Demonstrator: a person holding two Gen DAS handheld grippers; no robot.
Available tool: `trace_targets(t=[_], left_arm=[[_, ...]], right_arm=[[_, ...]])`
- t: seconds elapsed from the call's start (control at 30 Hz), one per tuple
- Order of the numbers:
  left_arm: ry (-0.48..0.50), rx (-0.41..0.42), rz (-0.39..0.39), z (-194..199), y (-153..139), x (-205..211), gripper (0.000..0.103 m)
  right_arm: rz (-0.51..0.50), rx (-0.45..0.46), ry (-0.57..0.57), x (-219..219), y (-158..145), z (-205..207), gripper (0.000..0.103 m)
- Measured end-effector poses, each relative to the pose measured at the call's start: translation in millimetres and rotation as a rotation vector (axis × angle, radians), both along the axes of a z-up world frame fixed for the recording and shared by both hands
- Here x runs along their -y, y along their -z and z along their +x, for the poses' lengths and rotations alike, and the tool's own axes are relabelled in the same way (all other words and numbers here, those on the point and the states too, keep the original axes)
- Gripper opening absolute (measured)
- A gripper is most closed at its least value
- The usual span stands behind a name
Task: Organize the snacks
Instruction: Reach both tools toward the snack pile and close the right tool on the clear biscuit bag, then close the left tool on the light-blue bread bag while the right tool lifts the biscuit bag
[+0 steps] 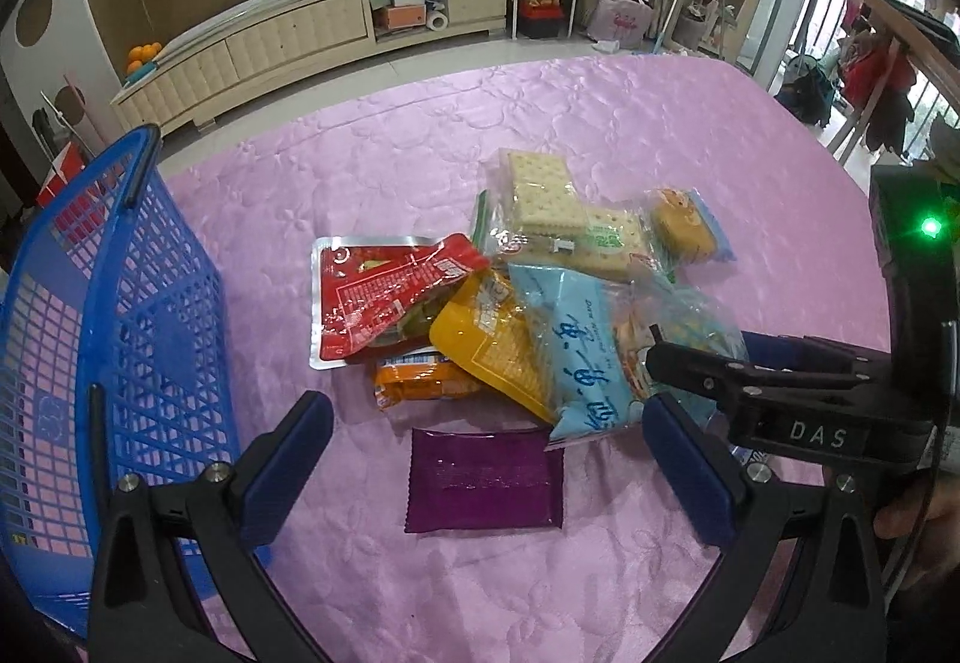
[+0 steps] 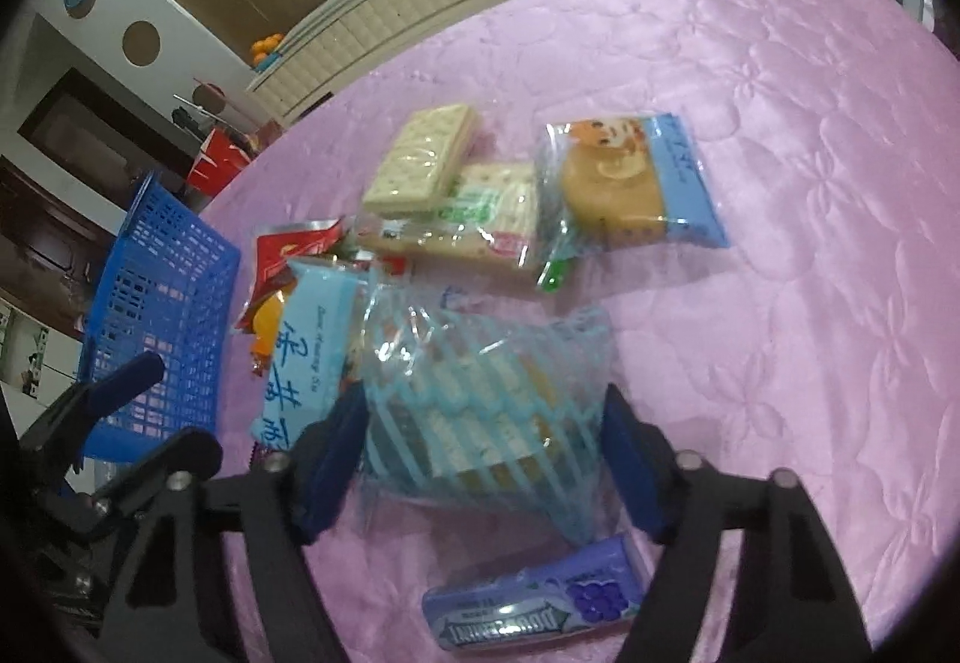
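Jaws of the right gripper [image 2: 483, 444] straddle a clear striped snack bag [image 2: 480, 405], closing but not clearly pinching; left gripper [image 1: 486, 459] open. Bag looks light, crinkly, slippery, crushable: take its middle.

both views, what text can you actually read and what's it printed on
"DAS": on the right tool, seen from the left wrist view.
"DOUBLEMINT": on the purple gum pack, upside down.
Light blue packet: large Chinese characters, small Latin line blurred.
Red pouch, yellow pouch, cracker packs: print too small to read.
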State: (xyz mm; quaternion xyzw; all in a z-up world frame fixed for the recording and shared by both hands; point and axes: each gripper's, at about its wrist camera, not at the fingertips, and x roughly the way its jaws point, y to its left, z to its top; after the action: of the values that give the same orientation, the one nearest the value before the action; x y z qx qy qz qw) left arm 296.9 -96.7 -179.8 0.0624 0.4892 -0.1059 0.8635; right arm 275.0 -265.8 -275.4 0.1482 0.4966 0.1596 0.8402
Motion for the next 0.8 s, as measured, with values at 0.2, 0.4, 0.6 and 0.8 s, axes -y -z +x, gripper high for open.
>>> trace_targets(t=[0.2,0.4,0.6,0.8], left_arm=[[0.034,0.006,0.043,-2,-3,17,0.102],[0.086,0.005,0.089,-3,-3,41,0.102],[0.165,0.005,0.142,0,4,67,0.102],[0.213,-0.039,0.200,11,28,87,0.102]], right_arm=[[0.017,0.035,0.052,19,-10,-10,0.069],[-0.032,0.099,0.101,37,-28,-26,0.069],[-0.123,0.121,0.148,47,-34,-37,0.069],[-0.168,0.119,0.177,54,-32,-37,0.069]])
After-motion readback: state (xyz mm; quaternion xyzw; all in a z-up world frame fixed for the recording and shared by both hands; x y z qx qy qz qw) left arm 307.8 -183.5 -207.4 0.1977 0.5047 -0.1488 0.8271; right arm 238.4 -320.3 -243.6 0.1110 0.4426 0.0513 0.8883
